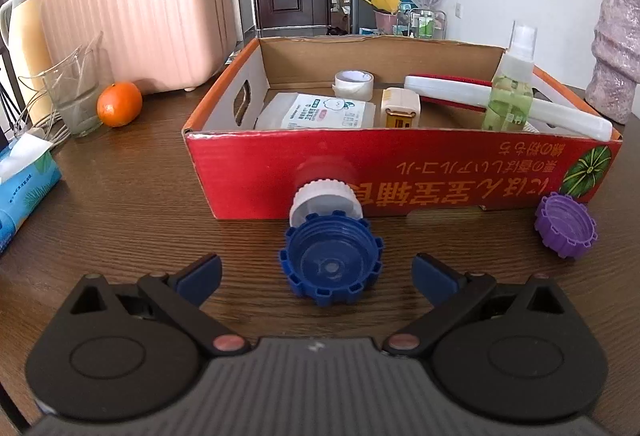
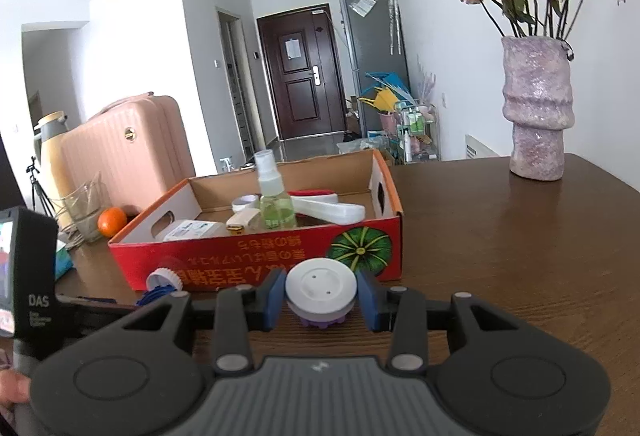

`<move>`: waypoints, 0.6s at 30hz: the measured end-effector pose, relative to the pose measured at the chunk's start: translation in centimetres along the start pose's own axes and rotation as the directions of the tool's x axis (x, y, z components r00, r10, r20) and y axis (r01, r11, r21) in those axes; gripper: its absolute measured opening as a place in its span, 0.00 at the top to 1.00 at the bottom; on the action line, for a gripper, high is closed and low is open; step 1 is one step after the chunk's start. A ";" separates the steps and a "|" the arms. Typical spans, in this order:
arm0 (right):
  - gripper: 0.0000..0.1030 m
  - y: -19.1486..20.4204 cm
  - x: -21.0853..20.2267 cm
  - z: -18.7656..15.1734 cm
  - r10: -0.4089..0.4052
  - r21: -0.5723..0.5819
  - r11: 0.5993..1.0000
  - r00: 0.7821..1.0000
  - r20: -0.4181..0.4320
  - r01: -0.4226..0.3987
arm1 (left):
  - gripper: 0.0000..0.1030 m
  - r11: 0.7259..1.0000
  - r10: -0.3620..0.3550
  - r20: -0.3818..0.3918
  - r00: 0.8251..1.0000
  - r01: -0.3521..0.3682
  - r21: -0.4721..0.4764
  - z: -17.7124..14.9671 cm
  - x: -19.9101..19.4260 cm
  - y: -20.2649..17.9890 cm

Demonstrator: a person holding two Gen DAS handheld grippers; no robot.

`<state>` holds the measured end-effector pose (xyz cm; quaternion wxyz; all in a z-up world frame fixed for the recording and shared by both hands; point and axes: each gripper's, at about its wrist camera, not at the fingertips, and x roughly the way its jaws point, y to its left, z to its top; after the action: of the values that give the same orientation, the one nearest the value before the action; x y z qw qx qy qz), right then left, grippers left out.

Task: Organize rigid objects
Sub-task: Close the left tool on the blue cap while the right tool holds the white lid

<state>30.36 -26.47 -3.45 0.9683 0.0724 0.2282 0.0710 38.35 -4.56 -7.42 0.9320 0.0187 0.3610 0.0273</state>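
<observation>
Left gripper (image 1: 316, 272) jaws apart, blue cap (image 1: 330, 260) lying between them on the table (image 1: 140, 196), touching a white cap (image 1: 326, 198) by the red box (image 1: 400, 164). Right gripper (image 2: 320, 298) clamped on a white lid (image 2: 320, 288) above the purple cap (image 2: 322, 320).

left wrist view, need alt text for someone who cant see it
An open left gripper hovers at a blue cap on a wooden table. Behind it stands a red cardboard box holding a spray bottle and tape; a purple cap lies right.
</observation>
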 end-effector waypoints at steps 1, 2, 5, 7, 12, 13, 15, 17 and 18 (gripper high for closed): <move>0.63 0.1 0.0 0.0 0.000 -0.002 1.000 1.000 -0.001 0.000 | 0.00 1.000 0.002 0.002 1.000 -0.002 0.004 0.0 0.0 0.0; 0.63 0.1 0.0 0.0 0.000 -0.004 1.000 1.000 -0.002 0.000 | 0.01 1.000 0.002 0.003 1.000 -0.002 0.005 0.0 0.1 0.0; 0.63 0.2 0.0 -0.1 0.001 -0.010 1.000 1.000 -0.002 -0.001 | 0.09 1.000 -0.004 0.006 1.000 0.004 0.010 -0.1 0.1 -0.1; 0.63 0.3 0.0 -0.2 0.003 -0.013 1.000 1.000 -0.004 -0.003 | 0.18 1.000 -0.006 0.008 1.000 0.006 0.016 -0.1 0.1 -0.1; 0.63 0.5 0.2 -0.4 0.001 -0.021 1.000 1.000 -0.013 -0.001 | 0.33 1.000 -0.017 0.013 1.000 0.017 0.024 -0.2 0.0 -0.2; 0.63 0.6 0.3 -0.5 -0.001 -0.022 1.000 1.000 -0.016 0.001 | 0.34 1.000 -0.017 0.014 1.000 0.017 0.026 -0.2 0.0 -0.2; 0.63 0.6 0.6 -0.6 -0.005 -0.025 1.000 1.000 -0.025 0.005 | 0.40 0.999 -0.020 0.018 1.000 0.019 0.027 -0.2 -0.1 -0.2; 0.63 0.6 0.8 -0.8 -0.010 -0.029 1.000 0.999 -0.034 0.009 | 0.46 0.999 -0.023 0.021 1.000 0.023 0.023 -0.3 -0.2 0.0; 0.63 0.7 0.9 -0.9 -0.014 -0.033 0.999 0.999 -0.038 0.013 | 0.46 1.000 -0.014 0.023 1.000 0.014 0.021 -0.3 -0.2 0.0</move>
<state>30.70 -25.57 -4.50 0.9653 0.0535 0.2459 0.0696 37.96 -4.53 -7.48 0.9360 0.0262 0.3507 0.0169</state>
